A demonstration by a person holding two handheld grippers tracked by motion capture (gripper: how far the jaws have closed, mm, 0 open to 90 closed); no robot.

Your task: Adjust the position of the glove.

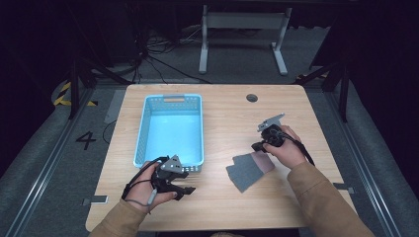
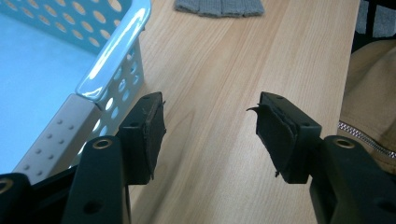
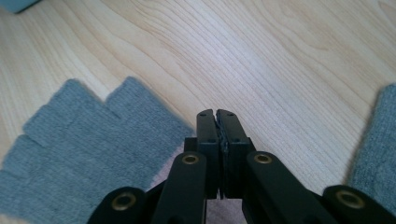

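Observation:
A grey knit glove (image 1: 245,173) lies flat on the wooden table (image 1: 225,118), right of centre, with a pinkish piece (image 1: 263,160) at its far edge. My right gripper (image 1: 257,146) hovers just over that far edge; in the right gripper view its jaws (image 3: 216,114) are shut, pad against pad, with nothing visible between them. Grey knit (image 3: 84,149) spreads to their left and more grey knit (image 3: 379,149) shows at the right edge. My left gripper (image 1: 186,191) rests near the front left, by the light blue basket (image 1: 142,129). It stands open (image 2: 210,116) over bare wood.
The basket's perforated corner (image 2: 109,70) is close to the left jaw. The basket's inside looks bare. A grey round cap (image 1: 252,98) sits in the table's far edge. A tan sleeve (image 2: 369,116) lies right of the left gripper.

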